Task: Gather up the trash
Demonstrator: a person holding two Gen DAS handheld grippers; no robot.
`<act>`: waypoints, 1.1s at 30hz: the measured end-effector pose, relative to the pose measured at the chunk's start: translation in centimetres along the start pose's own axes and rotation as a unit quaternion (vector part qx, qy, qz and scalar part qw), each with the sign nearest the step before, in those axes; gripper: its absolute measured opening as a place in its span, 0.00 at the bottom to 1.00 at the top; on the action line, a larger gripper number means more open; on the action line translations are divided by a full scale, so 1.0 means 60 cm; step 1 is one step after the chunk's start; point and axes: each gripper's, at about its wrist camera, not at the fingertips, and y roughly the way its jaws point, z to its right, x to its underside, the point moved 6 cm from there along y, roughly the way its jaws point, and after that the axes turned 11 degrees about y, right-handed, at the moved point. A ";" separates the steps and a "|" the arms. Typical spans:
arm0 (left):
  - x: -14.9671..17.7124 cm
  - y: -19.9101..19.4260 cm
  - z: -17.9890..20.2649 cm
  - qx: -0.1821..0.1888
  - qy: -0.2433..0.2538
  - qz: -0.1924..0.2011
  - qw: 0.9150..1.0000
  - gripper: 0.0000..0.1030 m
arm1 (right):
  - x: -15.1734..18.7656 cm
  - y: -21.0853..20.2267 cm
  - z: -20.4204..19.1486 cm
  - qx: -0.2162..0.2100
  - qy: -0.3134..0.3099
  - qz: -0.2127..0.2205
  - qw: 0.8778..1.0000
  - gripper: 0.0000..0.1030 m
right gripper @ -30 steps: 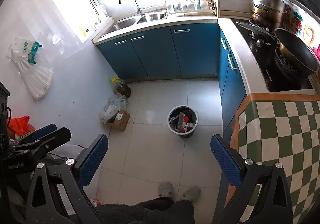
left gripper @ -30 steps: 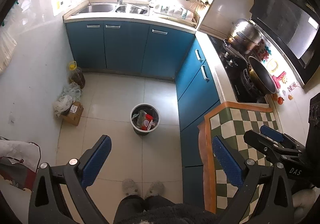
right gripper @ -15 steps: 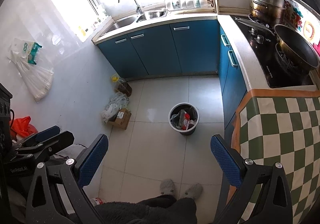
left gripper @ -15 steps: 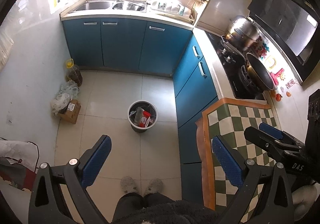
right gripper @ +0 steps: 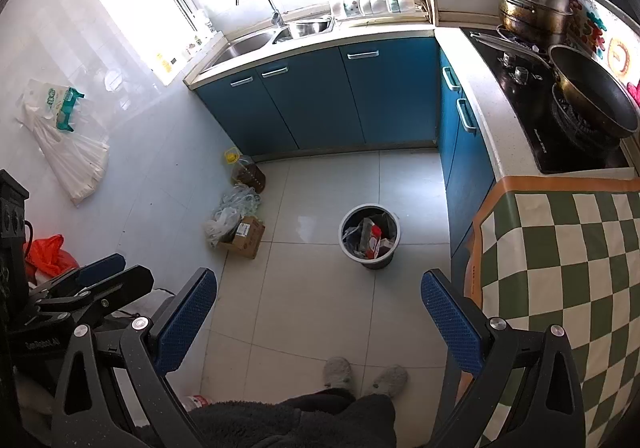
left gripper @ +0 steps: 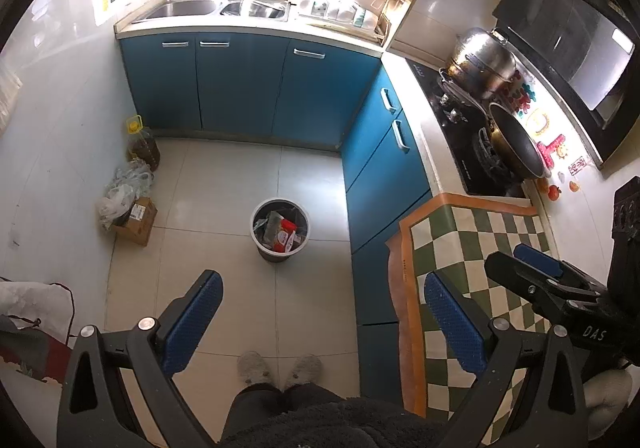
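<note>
Kitchen: tiled floor (right gripper: 320,312) walled by blue cabinets (left gripper: 240,88) along the far side and the right.
Surface: checked green-and-white cloth (right gripper: 560,268) with an orange border covers the near right end; beyond it a black hob (right gripper: 532,104) carries a steel pot (left gripper: 480,64) and a dark wok (right gripper: 596,96).
Sink: steel basin (left gripper: 216,8) with a curved tap, at the far wall under the bright window; a dish rack stands just beside it.
Bin: round grey pail (left gripper: 280,228) upright in the middle of the floor, well apart from both tools; trash inside includes a red packet (right gripper: 374,238) and crumpled plastic.
Floor pile: cardboard box (right gripper: 244,238) by the left wall with clear bags (left gripper: 124,188) heaped against it; an oil jug (left gripper: 142,144) with a yellow cap stands just behind.
Left tool (left gripper: 320,316): released, blue pads spread wide, nothing between them, held high over the floor.
Right tool (right gripper: 316,318): released too, pads spread wide and holding nothing, beside the cloth's edge.
Feet: grey slippers (right gripper: 364,376) at the bottom, toes toward the bin.
</note>
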 end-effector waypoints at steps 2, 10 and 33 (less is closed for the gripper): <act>0.000 0.002 0.005 0.001 0.000 0.000 1.000 1.00 | 0.000 0.000 0.001 -0.001 0.001 -0.001 1.000 1.00; -0.007 0.002 0.009 0.001 0.001 0.003 1.000 1.00 | 0.000 0.001 0.002 -0.001 0.001 -0.002 1.000 1.00; -0.013 0.002 0.006 0.003 0.001 0.001 1.000 1.00 | -0.005 0.013 0.002 -0.008 0.004 -0.010 1.000 1.00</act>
